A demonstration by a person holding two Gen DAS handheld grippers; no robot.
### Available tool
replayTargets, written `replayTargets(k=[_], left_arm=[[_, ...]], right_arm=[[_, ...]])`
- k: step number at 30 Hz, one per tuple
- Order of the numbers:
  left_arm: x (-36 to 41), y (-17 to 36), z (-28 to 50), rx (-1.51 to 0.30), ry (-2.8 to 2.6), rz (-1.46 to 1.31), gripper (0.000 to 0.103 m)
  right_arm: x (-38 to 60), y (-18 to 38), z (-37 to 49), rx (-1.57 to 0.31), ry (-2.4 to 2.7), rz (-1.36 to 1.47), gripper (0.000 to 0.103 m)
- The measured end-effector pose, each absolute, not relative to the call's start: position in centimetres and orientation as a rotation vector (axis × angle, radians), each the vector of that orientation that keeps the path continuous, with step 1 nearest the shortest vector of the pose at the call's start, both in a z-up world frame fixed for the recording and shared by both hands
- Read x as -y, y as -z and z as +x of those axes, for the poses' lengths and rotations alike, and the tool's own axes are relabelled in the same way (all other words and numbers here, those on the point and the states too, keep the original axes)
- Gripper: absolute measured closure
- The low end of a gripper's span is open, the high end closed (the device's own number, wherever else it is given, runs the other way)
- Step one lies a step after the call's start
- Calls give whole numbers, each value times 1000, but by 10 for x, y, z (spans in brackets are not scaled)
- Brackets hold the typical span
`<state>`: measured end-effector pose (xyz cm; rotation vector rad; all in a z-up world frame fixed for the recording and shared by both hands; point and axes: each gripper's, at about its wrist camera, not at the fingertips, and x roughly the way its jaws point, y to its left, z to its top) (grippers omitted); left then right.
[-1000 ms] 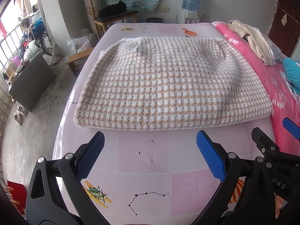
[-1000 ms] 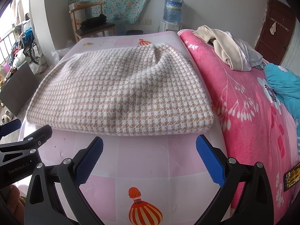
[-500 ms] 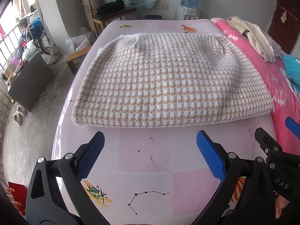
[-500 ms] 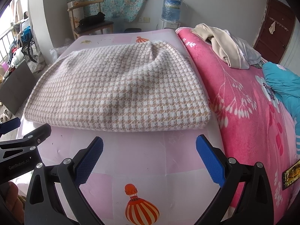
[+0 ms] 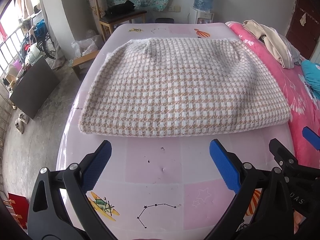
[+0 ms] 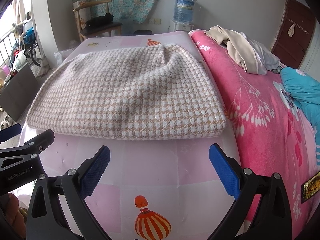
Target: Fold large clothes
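Observation:
A tan-and-white houndstooth knit garment [image 5: 180,88] lies folded into a flat rectangle on the pale pink sheet [image 5: 160,170]; in the right wrist view the garment [image 6: 128,98] has its thick folded edge facing me. My left gripper [image 5: 160,160] hovers open just short of that near edge, nothing between its blue pads. My right gripper [image 6: 159,160] is also open and empty, short of the near edge toward the garment's right corner. Each gripper shows at the edge of the other's view.
A bright pink floral blanket [image 6: 270,120] covers the bed to the right, with a beige and white clothes pile [image 6: 244,50] and a teal cloth [image 6: 300,88]. A wooden chair [image 5: 118,16] and water dispenser [image 5: 202,4] stand beyond. Floor drops off on the left [image 5: 40,120].
Both grippers have drifted slightly forward and up over the second, so the garment sits a little lower and closer in view. Both stay open; the garment has not moved.

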<state>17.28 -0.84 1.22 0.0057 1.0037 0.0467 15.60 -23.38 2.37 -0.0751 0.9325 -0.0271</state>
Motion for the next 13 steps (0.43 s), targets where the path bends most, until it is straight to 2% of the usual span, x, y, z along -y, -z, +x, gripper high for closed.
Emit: replayTargets(k=[13], left_arm=[[8,-12,173,-1004,-48,4,8]], right_arm=[[233,-25,157,-935,27,-75,6]])
